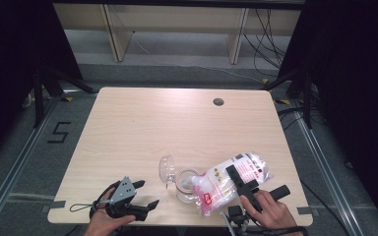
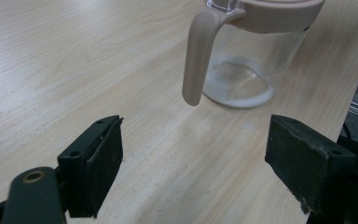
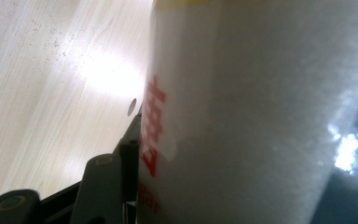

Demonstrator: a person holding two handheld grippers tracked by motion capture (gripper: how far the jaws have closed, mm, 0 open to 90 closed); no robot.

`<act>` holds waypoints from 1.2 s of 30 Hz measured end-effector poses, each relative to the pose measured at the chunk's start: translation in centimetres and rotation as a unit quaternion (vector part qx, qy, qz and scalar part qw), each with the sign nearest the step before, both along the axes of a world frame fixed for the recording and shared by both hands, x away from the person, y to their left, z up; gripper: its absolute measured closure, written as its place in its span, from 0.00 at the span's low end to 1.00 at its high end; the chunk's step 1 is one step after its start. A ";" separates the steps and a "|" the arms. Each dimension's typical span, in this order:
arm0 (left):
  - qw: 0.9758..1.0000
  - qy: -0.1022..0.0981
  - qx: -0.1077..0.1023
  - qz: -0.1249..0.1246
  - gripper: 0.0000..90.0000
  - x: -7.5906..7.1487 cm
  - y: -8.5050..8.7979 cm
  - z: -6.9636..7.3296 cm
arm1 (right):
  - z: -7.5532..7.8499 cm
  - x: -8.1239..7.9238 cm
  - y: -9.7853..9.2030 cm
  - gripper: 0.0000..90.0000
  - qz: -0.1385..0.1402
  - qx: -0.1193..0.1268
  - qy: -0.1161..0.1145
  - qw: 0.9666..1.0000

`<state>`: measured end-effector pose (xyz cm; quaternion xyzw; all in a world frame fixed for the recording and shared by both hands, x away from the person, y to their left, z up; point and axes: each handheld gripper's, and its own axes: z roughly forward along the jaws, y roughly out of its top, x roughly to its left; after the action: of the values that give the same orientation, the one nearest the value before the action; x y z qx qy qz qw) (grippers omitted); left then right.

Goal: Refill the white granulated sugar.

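Note:
A clear plastic bag of white granules (image 1: 229,181) with red print lies tilted, its lower end resting on the mouth of a glass jar (image 1: 187,186). My right gripper (image 1: 233,173) is shut on the bag across its middle. In the right gripper view the bag (image 3: 261,116) presses against one black finger (image 3: 103,186); the other finger is hidden behind it. The jar (image 2: 242,70) has a pinkish collar and handle (image 2: 196,60) and a thin layer of white granules at the bottom. Its clear lid (image 1: 167,169) stands flipped open. My left gripper (image 1: 146,193) (image 2: 196,163) stands open, left of the jar, holding nothing.
The light wooden table (image 1: 142,128) has a round cable hole (image 1: 218,102) at the far right. Its front edge runs just below both hands. Dark stands and cables flank the table on the floor.

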<state>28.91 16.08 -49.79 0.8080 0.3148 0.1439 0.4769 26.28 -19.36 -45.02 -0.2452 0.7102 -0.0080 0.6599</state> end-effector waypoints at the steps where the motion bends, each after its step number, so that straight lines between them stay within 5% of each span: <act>1: 1.000 -0.001 0.004 -0.001 0.21 0.0 0.1 0.0 | 0.0 0.0 0.0 0.55 -0.002 0.000 0.002 1.000; 22: 1.000 -0.013 0.010 -0.009 0.21 0.2 0.1 0.0 | 0.1 0.0 0.0 0.55 -0.002 0.005 0.002 1.000; 25: 1.000 -0.002 0.007 -0.002 0.21 0.0 0.0 0.0 | 0.1 -0.1 -0.1 0.55 -0.003 0.017 0.002 1.000; 36: 1.000 -0.002 0.007 -0.001 0.21 0.0 0.1 0.1 | 0.2 0.0 -0.1 0.56 0.000 0.003 0.000 1.000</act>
<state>28.94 16.17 -49.73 0.8114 0.3114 0.1474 0.4721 26.28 -19.42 -44.81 -0.2432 0.7099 -0.0056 0.6610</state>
